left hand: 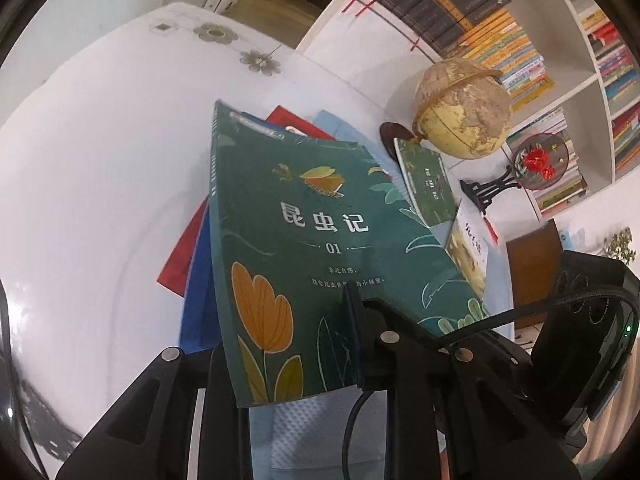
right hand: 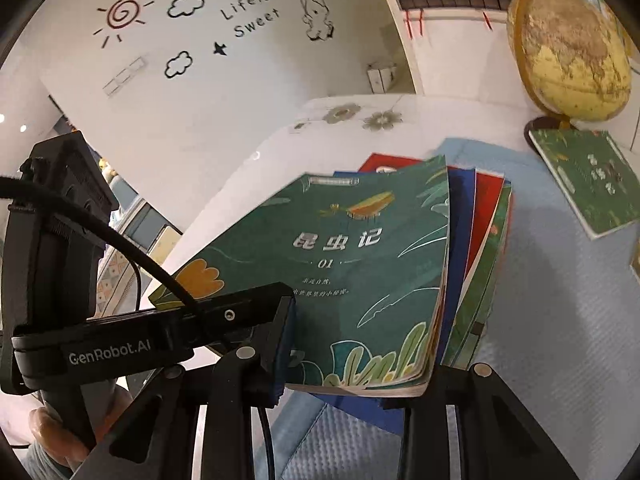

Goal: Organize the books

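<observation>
White desk (right hand: pixel 240 168) with grey flower motifs at its far edge, partly covered by a pale blue quilted mat (right hand: pixel 560 320). On the mat, far right: a green book (right hand: pixel 588 188) lying flat, touching the dark round base of a yellow globe (right hand: pixel 572 52). A shelved bookcase (left hand: pixel 592 80) stands beyond.

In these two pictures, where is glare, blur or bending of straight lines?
Left wrist view: glare whitens the table; the bookshelf edges bow from the fisheye; the green book title is sharp. Right wrist view: the same book is slightly motion-blurred, and the globe looks soft.
</observation>
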`<state>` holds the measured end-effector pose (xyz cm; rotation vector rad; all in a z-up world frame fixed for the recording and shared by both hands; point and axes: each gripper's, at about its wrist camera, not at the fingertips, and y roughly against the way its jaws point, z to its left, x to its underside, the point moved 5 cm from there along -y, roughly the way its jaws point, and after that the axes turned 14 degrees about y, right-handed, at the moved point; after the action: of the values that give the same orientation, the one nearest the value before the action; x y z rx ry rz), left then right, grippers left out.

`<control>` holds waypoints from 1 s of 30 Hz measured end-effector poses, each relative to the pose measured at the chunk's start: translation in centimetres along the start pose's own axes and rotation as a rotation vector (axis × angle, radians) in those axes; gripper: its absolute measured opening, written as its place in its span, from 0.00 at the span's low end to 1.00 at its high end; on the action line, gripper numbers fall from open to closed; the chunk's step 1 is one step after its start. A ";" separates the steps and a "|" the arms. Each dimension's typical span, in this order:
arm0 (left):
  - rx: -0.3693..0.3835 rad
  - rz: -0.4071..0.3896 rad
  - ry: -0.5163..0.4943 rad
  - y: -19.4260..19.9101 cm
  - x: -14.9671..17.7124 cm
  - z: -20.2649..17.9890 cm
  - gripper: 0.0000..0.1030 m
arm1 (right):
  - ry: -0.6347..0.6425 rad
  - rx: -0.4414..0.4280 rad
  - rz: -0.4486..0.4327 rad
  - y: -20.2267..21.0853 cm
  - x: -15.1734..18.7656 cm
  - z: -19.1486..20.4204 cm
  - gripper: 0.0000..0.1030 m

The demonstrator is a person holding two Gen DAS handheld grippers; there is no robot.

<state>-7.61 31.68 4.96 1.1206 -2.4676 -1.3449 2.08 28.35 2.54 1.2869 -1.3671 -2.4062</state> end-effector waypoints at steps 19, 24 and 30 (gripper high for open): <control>-0.267 0.030 -0.017 0.4 2.4 3.5 0.44 | -0.064 0.002 0.154 0.5 4.8 -1.7 0.50; -0.253 -0.074 0.084 3.4 5.7 3.8 0.44 | -0.021 -0.020 0.145 3.5 8.0 -3.0 0.51; -0.184 -0.143 0.148 4.3 12.1 -1.0 0.44 | -0.015 0.182 0.151 9.1 12.8 -11.5 0.54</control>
<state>-18.31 24.56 6.02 1.3196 -2.1485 -1.4358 -0.87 9.51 -1.48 1.1575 -1.6559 -2.2410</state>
